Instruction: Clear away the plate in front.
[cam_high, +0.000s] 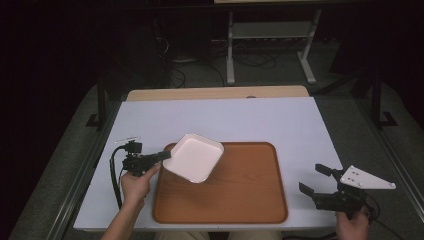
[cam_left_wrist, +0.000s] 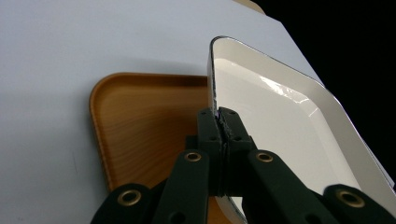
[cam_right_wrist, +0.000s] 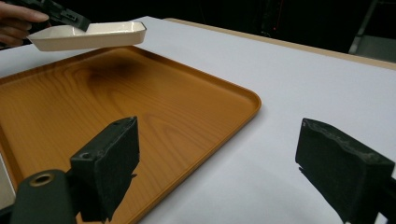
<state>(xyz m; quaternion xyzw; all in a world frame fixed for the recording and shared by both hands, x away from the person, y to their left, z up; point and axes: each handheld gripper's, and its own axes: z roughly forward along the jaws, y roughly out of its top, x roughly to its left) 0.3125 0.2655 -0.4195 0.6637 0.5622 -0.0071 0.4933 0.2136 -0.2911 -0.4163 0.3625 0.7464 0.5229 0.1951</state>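
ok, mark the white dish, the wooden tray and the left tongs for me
white dish (cam_high: 192, 157), high view, middle of its inside.
wooden tray (cam_high: 240, 190), high view, bare floor right of the dish.
left tongs (cam_left_wrist: 218, 122), left gripper view, tips clamped on the dish rim.

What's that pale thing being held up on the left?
On the white-covered table lies a brown wooden tray. Above its far left corner, the left gripper pinches the rim of a shallow white rectangular dish, lifted and tilted, the only glossy white item.
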